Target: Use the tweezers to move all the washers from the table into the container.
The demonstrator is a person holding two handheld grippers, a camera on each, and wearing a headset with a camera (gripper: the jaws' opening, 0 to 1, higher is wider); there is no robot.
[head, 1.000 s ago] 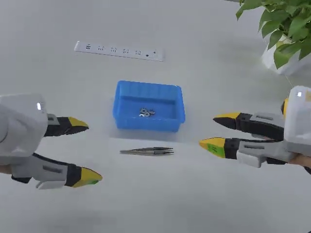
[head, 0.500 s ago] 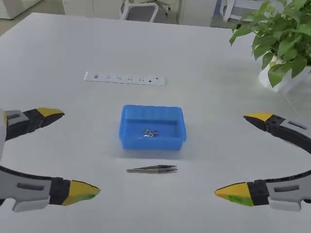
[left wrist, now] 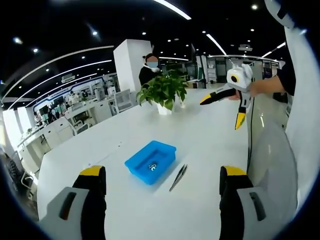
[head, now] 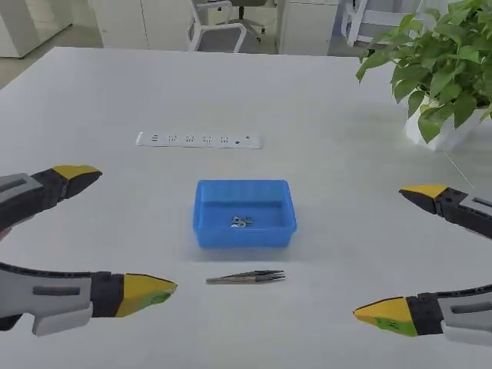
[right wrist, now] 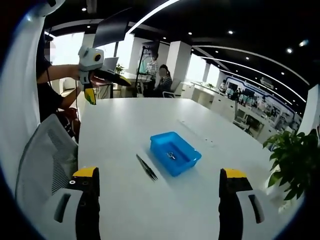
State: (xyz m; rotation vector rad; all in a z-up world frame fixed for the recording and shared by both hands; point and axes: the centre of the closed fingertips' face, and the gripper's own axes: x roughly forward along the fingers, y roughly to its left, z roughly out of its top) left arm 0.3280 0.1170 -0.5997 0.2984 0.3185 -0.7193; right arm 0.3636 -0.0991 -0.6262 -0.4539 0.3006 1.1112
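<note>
A blue container (head: 244, 213) stands on the white table with several small washers (head: 241, 221) lying in it. Steel tweezers (head: 246, 277) lie flat on the table just in front of it. My left gripper (head: 115, 231) is open at the left, well apart from the tweezers, nothing between its yellow-tipped fingers. My right gripper (head: 411, 257) is open at the right, also empty. The left gripper view has the container (left wrist: 150, 161), tweezers (left wrist: 178, 177) and the right gripper (left wrist: 235, 97) held up. The right gripper view has the container (right wrist: 175, 151), tweezers (right wrist: 146, 167) and the left gripper (right wrist: 97, 75).
A white power strip (head: 198, 140) lies beyond the container. A potted green plant (head: 434, 73) stands at the table's far right. Office chairs (head: 219, 27) sit past the far edge. People stand in the background of both gripper views.
The head camera has tilted up, showing more of the table and room. Both grippers have spread outward and back, away from the tweezers and container. The tweezers and container have not moved.
</note>
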